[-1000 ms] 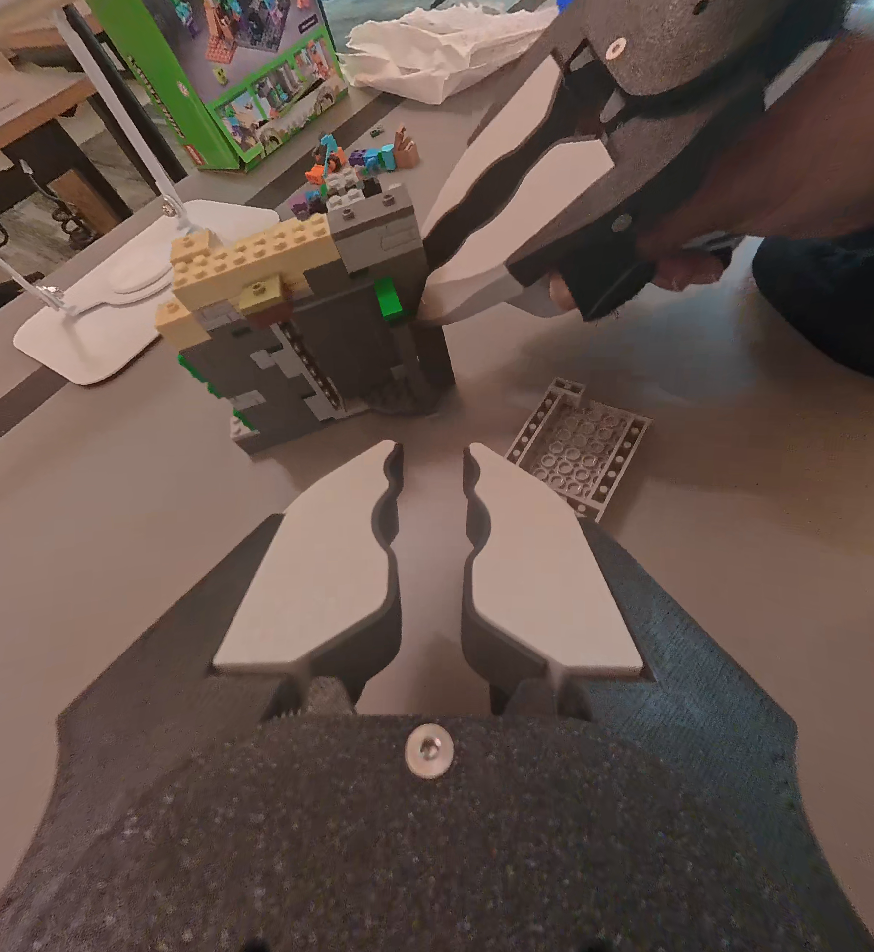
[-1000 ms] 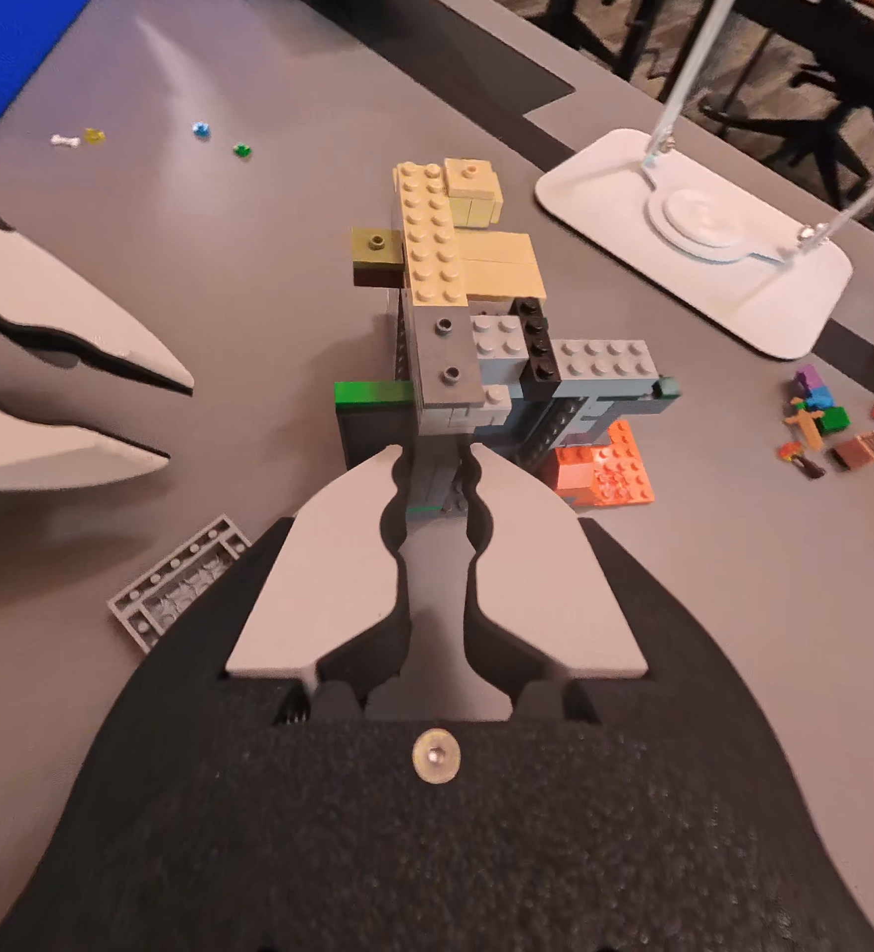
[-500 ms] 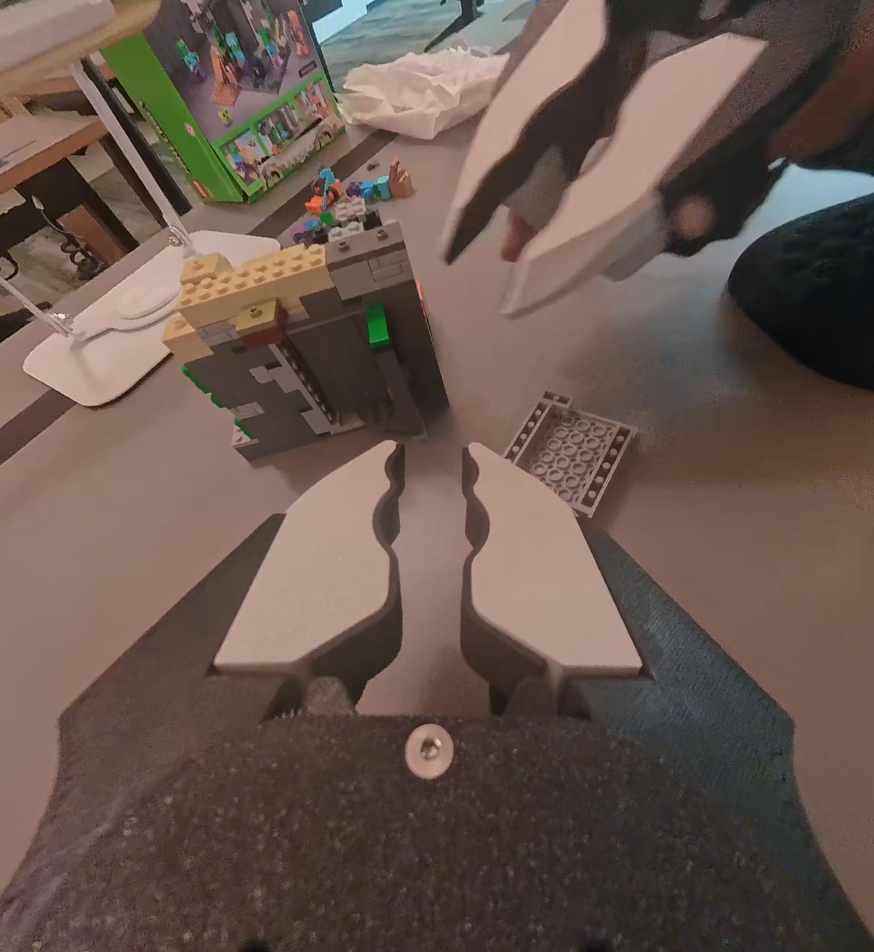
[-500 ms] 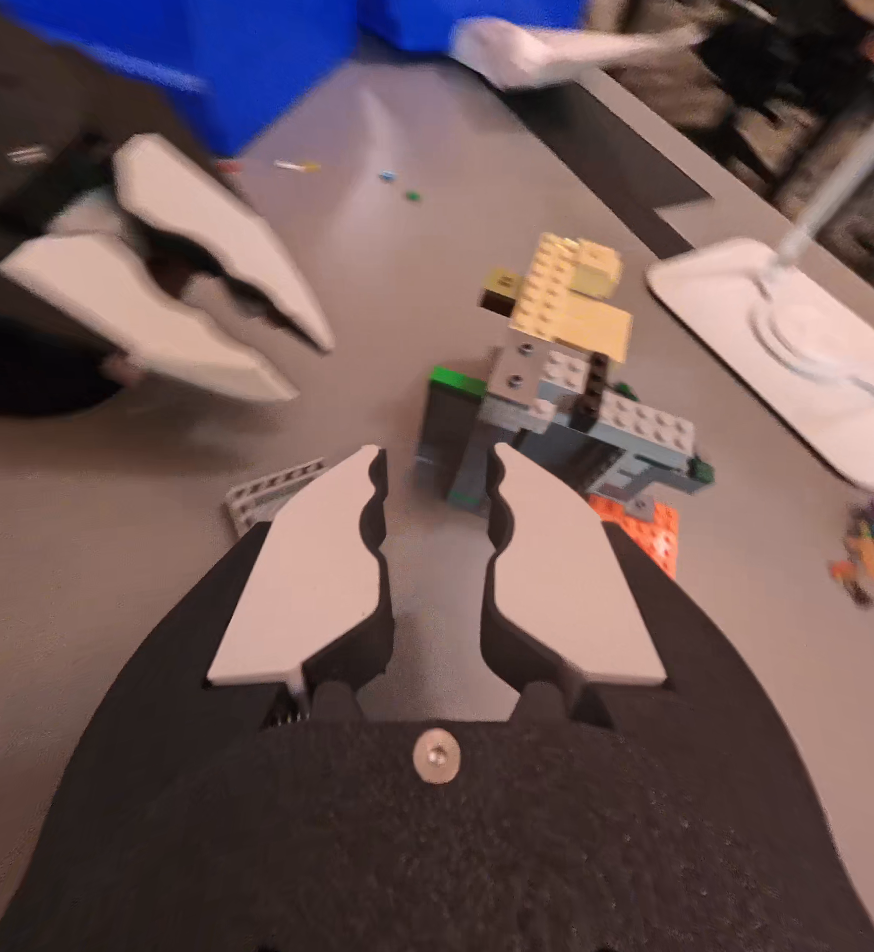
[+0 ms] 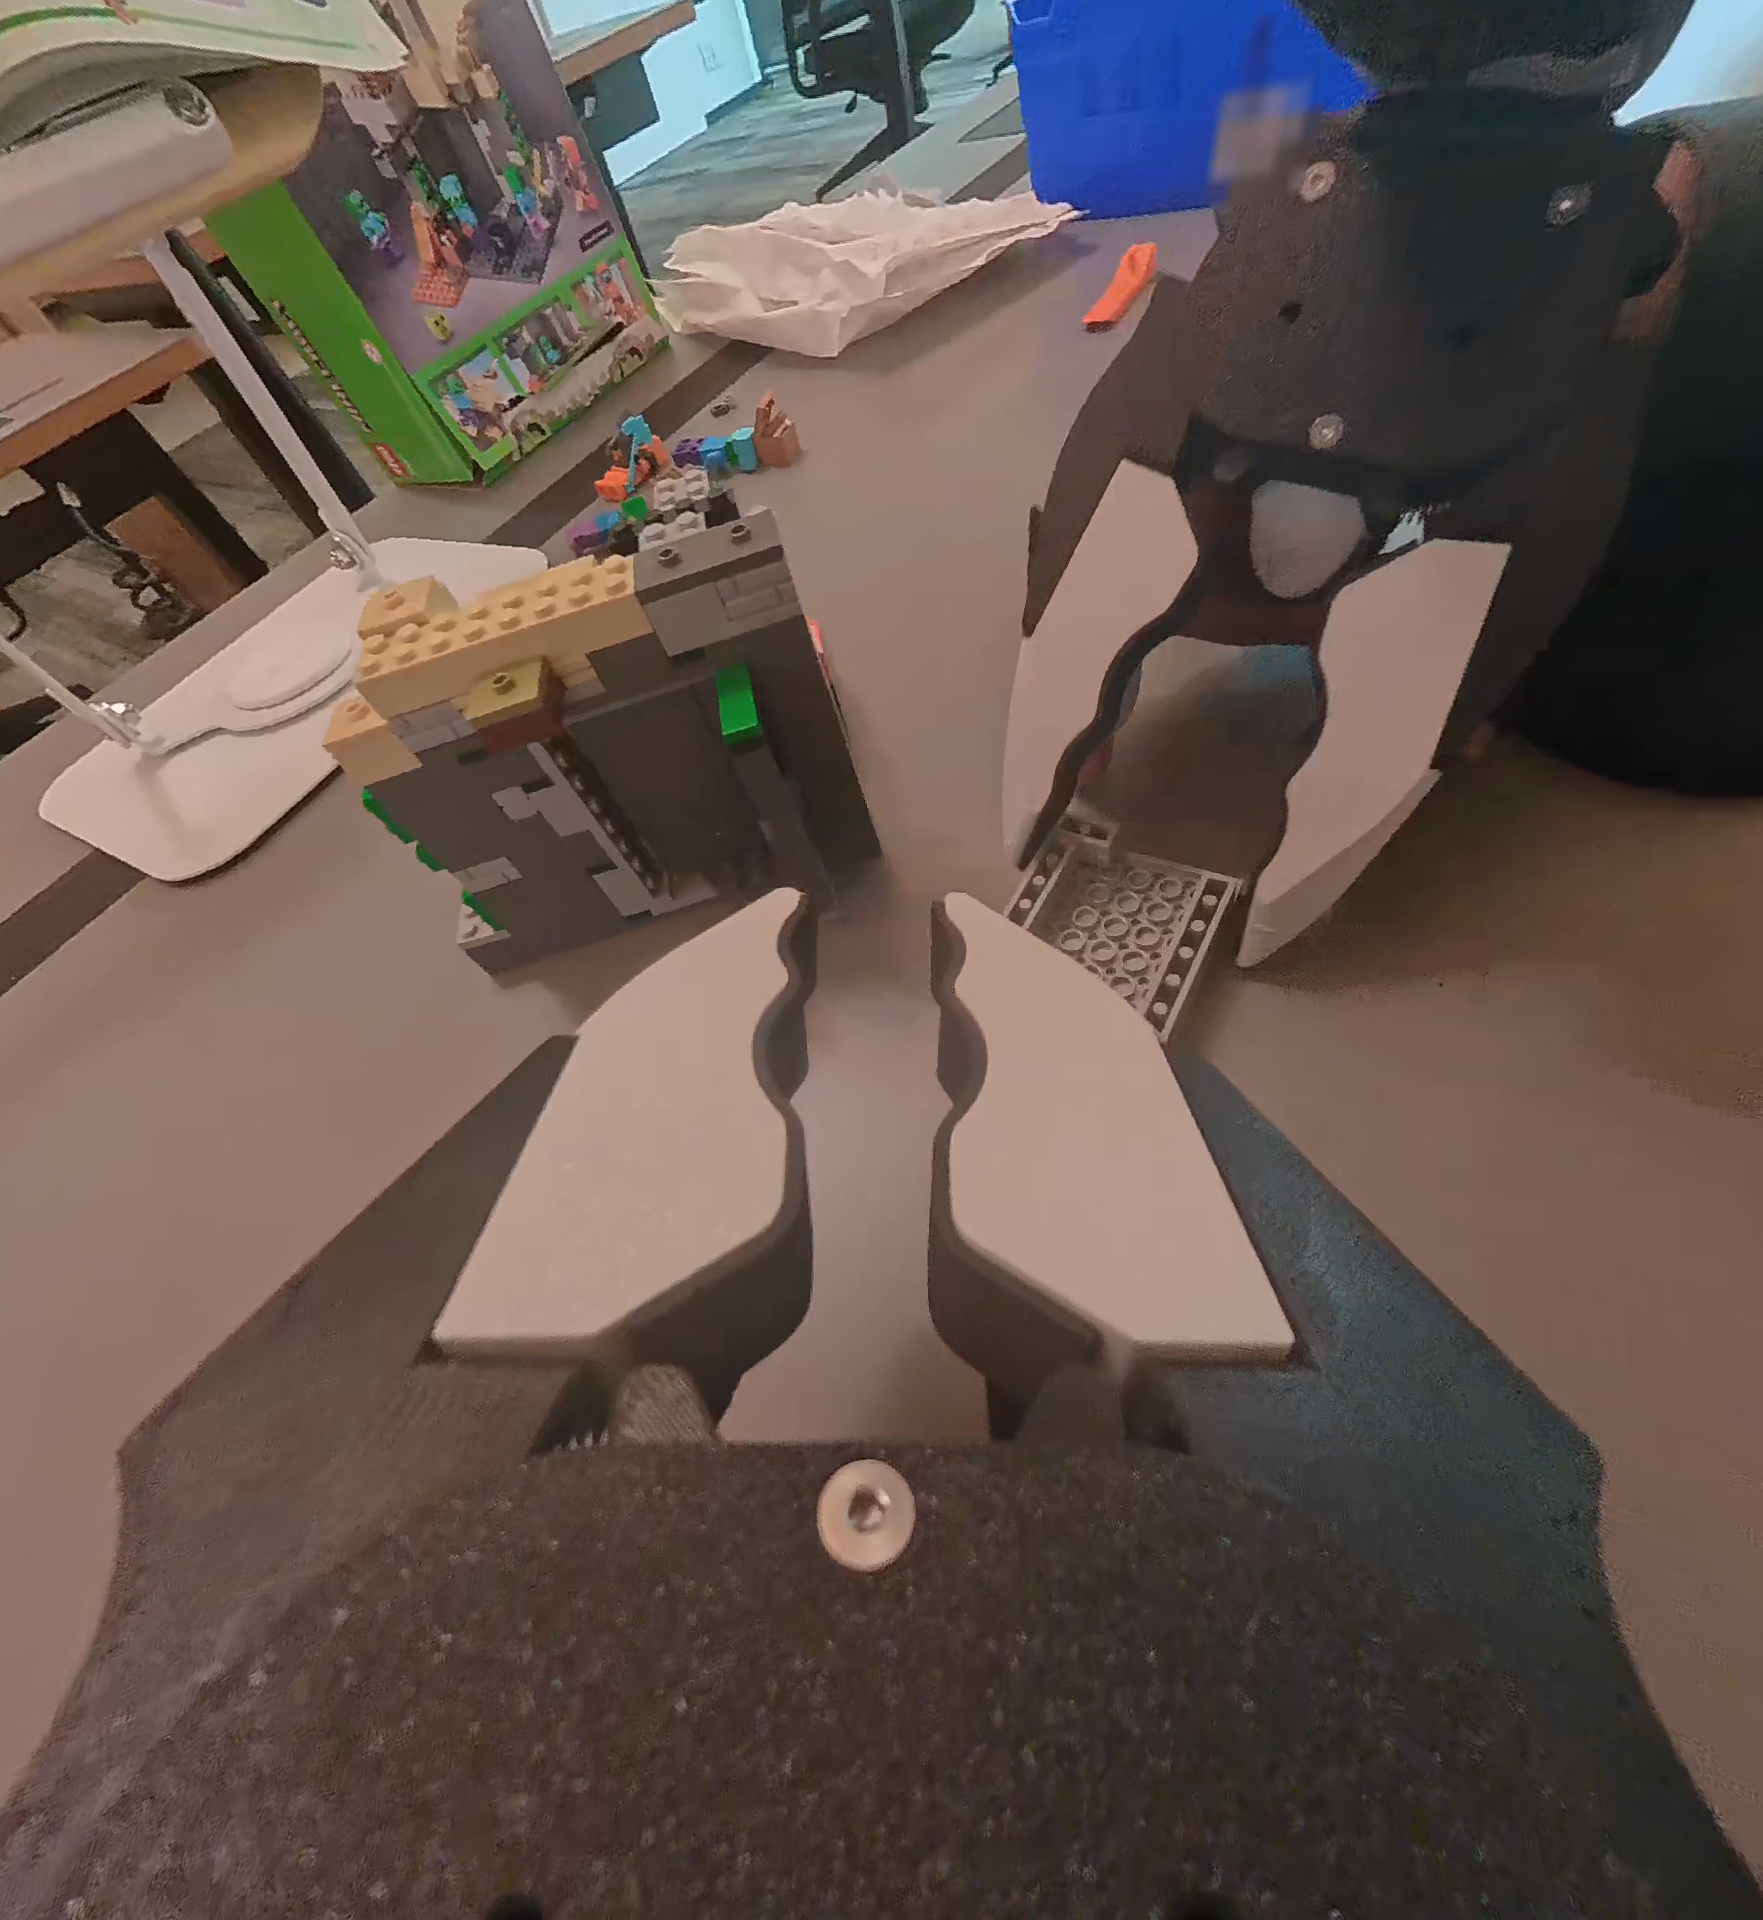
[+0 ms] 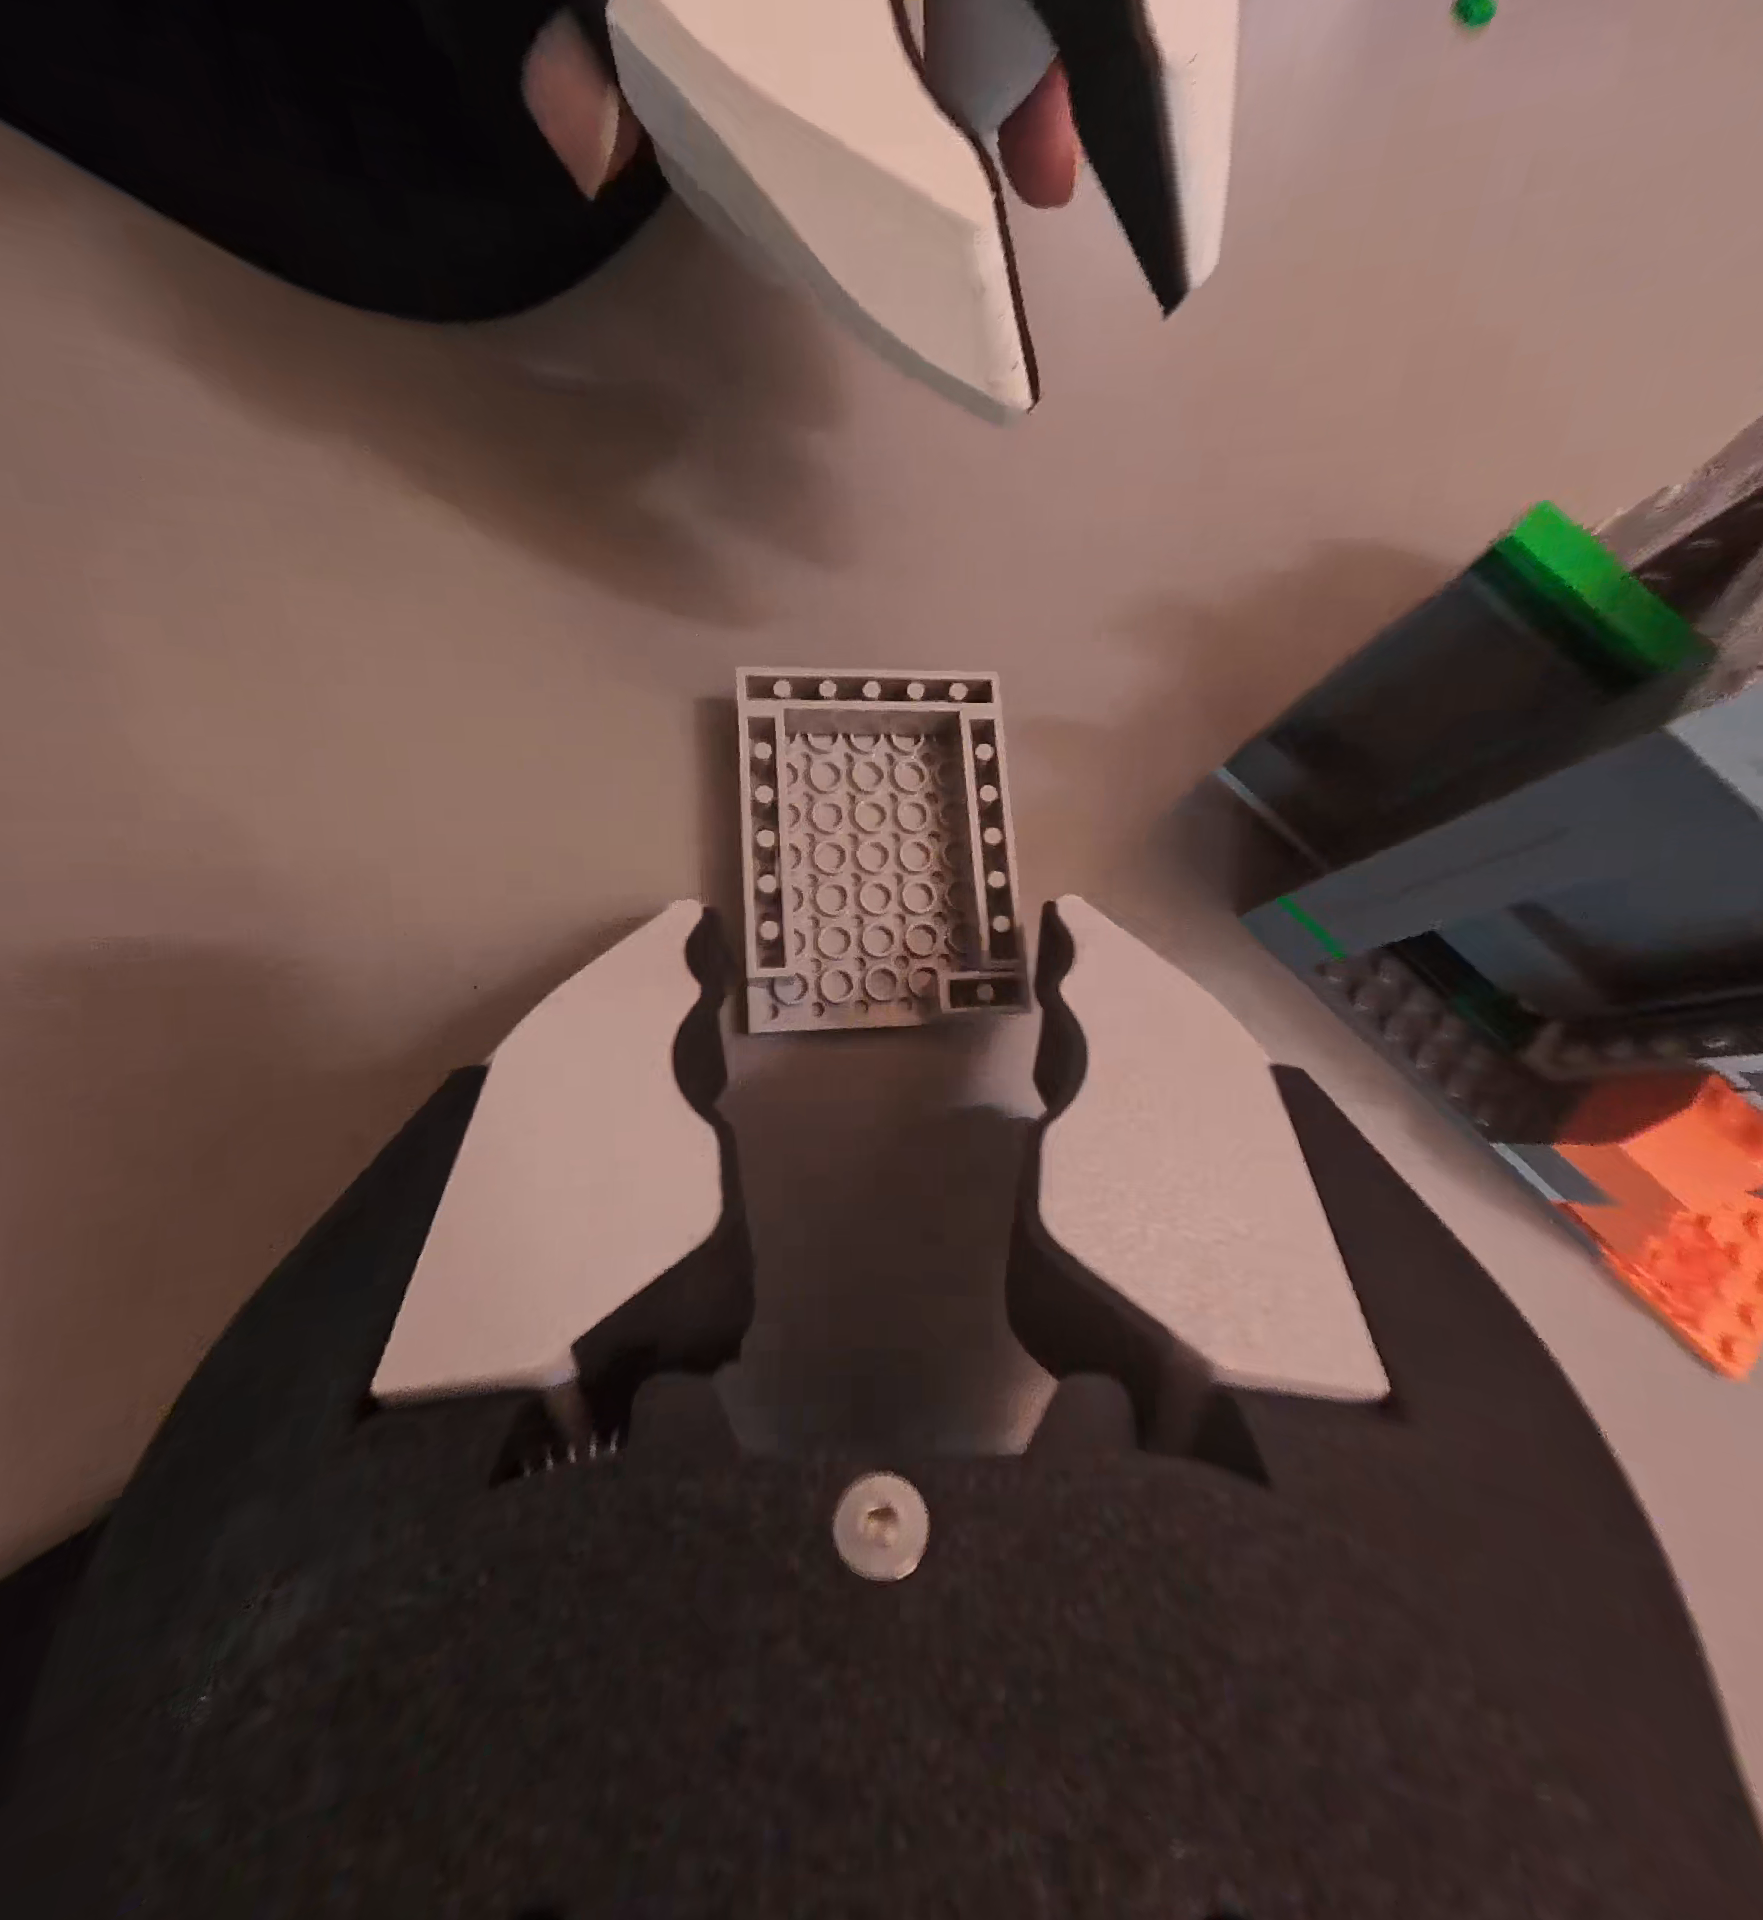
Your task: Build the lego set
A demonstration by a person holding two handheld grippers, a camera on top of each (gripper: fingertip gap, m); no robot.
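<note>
Grey studded plate (image 6: 877, 862) lying upside down on the desk (image 6: 285, 675), flanked by the right gripper (image 6: 877, 914), fingers apart, not pressing it. Left gripper (image 5: 872, 914) just beside, fingers narrowly apart, holding nothing. Brick-built wall (image 5: 596, 748) close by; loose bricks (image 5: 690, 468), green box (image 5: 461, 260), white stand base (image 5: 233, 727) beyond.

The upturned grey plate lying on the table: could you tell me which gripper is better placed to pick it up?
Probably the right gripper: it hangs above the grey plate, open fingers straddling its near end. The left gripper points at bare table beside it, jaws narrow.
</note>
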